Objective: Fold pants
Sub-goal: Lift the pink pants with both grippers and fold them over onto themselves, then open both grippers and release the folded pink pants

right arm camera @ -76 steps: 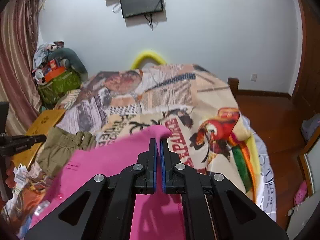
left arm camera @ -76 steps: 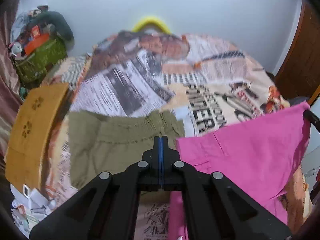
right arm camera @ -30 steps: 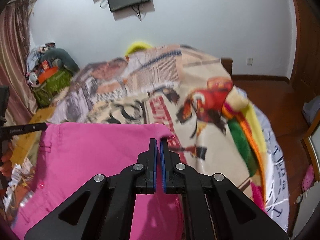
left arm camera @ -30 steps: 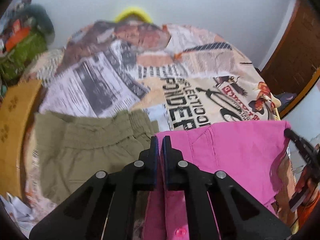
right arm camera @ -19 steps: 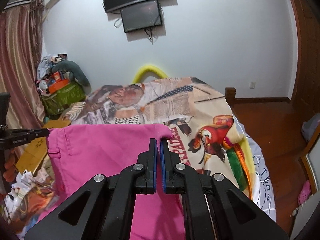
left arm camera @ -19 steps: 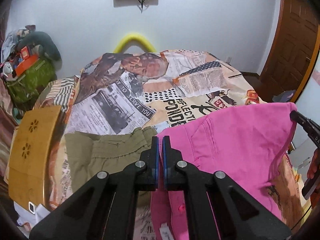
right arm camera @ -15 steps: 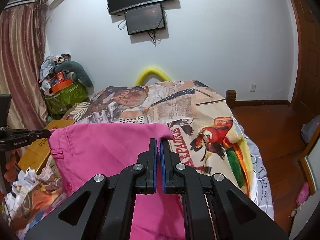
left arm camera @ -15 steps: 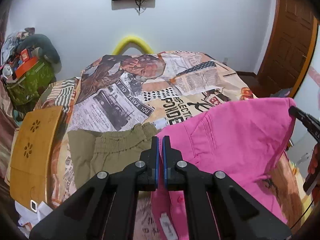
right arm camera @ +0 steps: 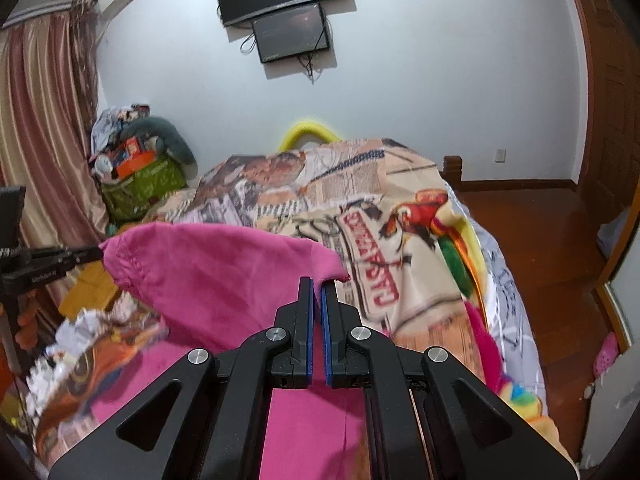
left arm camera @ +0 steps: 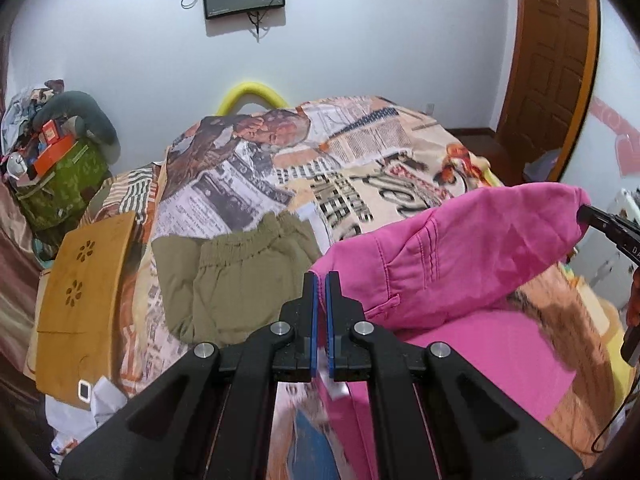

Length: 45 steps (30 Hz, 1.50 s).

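The pink pants [left arm camera: 460, 256] hang stretched in the air between my two grippers, above the bed. My left gripper [left arm camera: 320, 280] is shut on one corner of their top edge. My right gripper [right arm camera: 317, 286] is shut on the other corner; the pink pants [right arm camera: 224, 276] sag between the two grips. The lower part of the pants lies on the bed below. The right gripper's tip [left arm camera: 600, 220] shows at the right edge of the left wrist view, and the left gripper's tip [right arm camera: 68, 258] at the left edge of the right wrist view.
Folded olive-green pants [left arm camera: 236, 276] lie on the newspaper-print bedspread [left arm camera: 320, 160] to the left. A wooden lap board [left arm camera: 84, 284] leans at the bed's left side. A green bag [left arm camera: 56, 184] with clutter stands at the far left. Crumpled paper [right arm camera: 84, 336] lies low left.
Both grippers have lifted the pink pants higher off the bed and tilted up; the top edge now sags between them and the cloth doubles over the lower part.
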Each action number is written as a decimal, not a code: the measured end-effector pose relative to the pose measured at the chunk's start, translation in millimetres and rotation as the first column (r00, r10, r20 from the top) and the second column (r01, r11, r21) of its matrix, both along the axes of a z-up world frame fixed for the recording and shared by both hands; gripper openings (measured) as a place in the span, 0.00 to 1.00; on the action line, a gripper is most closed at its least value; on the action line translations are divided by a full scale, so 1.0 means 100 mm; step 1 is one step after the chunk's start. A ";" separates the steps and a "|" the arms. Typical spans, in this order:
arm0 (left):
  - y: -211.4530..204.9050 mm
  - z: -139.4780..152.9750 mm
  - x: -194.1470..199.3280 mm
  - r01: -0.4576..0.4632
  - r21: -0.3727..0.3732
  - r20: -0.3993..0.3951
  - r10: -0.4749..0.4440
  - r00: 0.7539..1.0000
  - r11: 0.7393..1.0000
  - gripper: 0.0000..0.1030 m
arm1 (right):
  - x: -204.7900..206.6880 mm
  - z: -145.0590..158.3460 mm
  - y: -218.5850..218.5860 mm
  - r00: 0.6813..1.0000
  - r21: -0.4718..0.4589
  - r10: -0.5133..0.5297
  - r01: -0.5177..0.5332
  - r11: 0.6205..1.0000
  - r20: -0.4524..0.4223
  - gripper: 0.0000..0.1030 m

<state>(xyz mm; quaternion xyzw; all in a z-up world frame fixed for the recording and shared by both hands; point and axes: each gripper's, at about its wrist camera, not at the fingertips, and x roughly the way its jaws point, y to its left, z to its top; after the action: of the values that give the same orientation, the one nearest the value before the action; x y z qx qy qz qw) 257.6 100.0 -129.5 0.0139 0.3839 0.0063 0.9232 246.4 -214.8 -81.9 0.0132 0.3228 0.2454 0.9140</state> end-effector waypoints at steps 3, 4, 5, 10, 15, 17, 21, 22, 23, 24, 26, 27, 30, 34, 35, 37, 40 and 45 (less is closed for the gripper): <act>-0.03 -0.09 -0.19 0.009 -0.007 -0.020 -0.009 1.000 1.000 0.03 | -0.18 -0.08 0.01 1.000 -0.027 0.020 -0.020 0.999 -0.018 0.03; -0.04 -0.13 -0.26 0.011 -0.008 -0.030 -0.011 0.999 1.000 0.03 | -0.24 -0.11 0.01 0.999 -0.036 0.027 -0.028 0.999 -0.028 0.03; -0.06 -0.16 -0.32 0.013 -0.007 -0.041 -0.013 0.999 1.000 0.03 | -0.29 -0.14 0.01 0.999 -0.047 0.032 -0.034 0.998 -0.037 0.03; -0.12 -0.44 -0.63 0.041 -0.004 -0.104 -0.041 0.994 0.999 0.03 | -0.56 -0.34 -0.03 0.994 -0.071 0.040 -0.048 0.996 -0.107 0.03; -0.14 -0.69 -0.84 0.043 -0.011 -0.167 -0.044 0.985 0.999 0.04 | -0.73 -0.61 -0.09 0.979 -0.085 0.032 -0.050 0.995 -0.204 0.04; -0.13 -0.73 -0.91 0.037 -0.027 -0.178 -0.042 0.983 0.999 0.04 | -0.80 -0.68 -0.12 0.972 -0.088 0.018 -0.039 0.995 -0.236 0.04; -0.08 -0.79 -1.01 0.017 -0.042 -0.206 -0.026 0.978 0.999 0.10 | -0.93 -0.73 -0.17 0.967 -0.109 -0.004 -0.025 0.994 -0.255 0.06; -0.08 -0.79 -1.02 0.006 -0.036 -0.214 -0.014 0.977 0.999 0.18 | -0.95 -0.73 -0.19 0.965 -0.112 -0.013 -0.018 0.994 -0.263 0.10; -0.07 -0.79 -1.05 -0.003 -0.031 -0.216 -0.004 0.976 1.000 0.28 | -0.97 -0.72 -0.21 0.964 -0.115 -0.023 -0.008 0.993 -0.267 0.13; -0.07 -0.78 -1.08 -0.007 -0.028 -0.212 0.001 0.977 1.000 0.33 | -0.99 -0.70 -0.24 0.963 -0.113 -0.034 0.004 0.994 -0.267 0.21; -0.08 -0.74 -1.12 -0.010 -0.017 -0.193 0.007 0.981 1.000 0.50 | -1.04 -0.64 -0.28 0.967 -0.104 -0.046 0.021 0.994 -0.249 0.33; -0.09 -0.71 -1.15 -0.013 -0.011 -0.182 0.010 0.983 1.000 0.53 | -1.08 -0.61 -0.29 0.970 -0.105 -0.050 0.026 0.994 -0.236 0.37; -0.12 -0.61 -1.21 -0.012 -0.004 -0.156 0.011 0.988 1.000 0.63 | -1.16 -0.52 -0.29 0.978 -0.116 -0.045 0.021 0.993 -0.204 0.44; -0.21 -0.46 -1.23 0.001 0.009 -0.116 0.000 0.993 1.000 0.79 | -1.21 -0.40 -0.20 0.986 -0.114 -0.006 -0.014 0.993 -0.168 0.52; -0.24 -0.43 -1.23 0.009 0.006 -0.108 -0.008 0.994 1.000 0.85 | -1.22 -0.37 -0.16 0.987 -0.115 0.006 -0.025 0.993 -0.162 0.54; -0.31 -0.38 -1.22 0.025 -0.003 -0.100 -0.026 0.995 1.000 0.94 | -1.22 -0.34 -0.06 0.988 -0.118 0.034 -0.052 0.992 -0.149 0.59; -0.41 -0.37 -1.17 0.033 0.004 -0.098 -0.033 0.995 0.999 0.98 | -1.23 -0.32 0.10 0.986 -0.125 0.085 -0.103 0.987 -0.141 0.69; -0.58 -0.49 -1.06 0.069 0.034 -0.142 -0.064 0.988 0.997 0.98 | -1.19 -0.41 0.38 0.973 -0.149 0.171 -0.195 0.969 -0.157 0.75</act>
<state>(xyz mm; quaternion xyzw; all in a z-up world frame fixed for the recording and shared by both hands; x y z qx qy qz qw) 151.6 42.2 -178.3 0.0451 0.4471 -0.0182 0.8931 127.4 -176.4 -122.4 -0.0743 0.4064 0.2999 0.8598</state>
